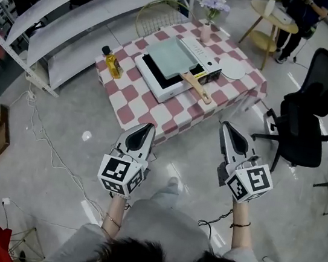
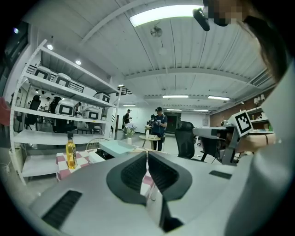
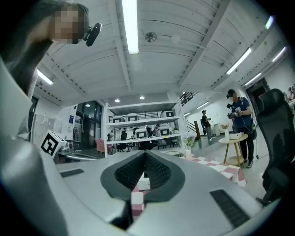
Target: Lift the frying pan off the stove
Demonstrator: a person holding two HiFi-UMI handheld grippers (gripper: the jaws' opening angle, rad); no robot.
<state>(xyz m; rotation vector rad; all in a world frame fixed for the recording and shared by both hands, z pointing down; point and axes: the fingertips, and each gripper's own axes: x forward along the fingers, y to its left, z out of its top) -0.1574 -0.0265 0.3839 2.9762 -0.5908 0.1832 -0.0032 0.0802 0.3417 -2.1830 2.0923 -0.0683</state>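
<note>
Reach not yet made — frying pan (image 1: 170, 57) on the stove (image 1: 160, 86)

A checked surface (image 1: 132, 109) carries the white stove. The pale-green pan sits on it, wooden handle (image 1: 196, 86) angled toward the person — likely for an easy grip from this side. An oil bottle (image 1: 111, 61) stands nearby. Left tongs (image 1: 145, 127) and right tongs (image 1: 226, 127) hover short of the surface, both pressed together, empty.

Legible text: none. Wordless square coded markers on left gripper (image 1: 147, 127) and right gripper (image 1: 226, 126); oil bottle (image 1: 111, 62) label, ahead of them, unreadable.
</note>
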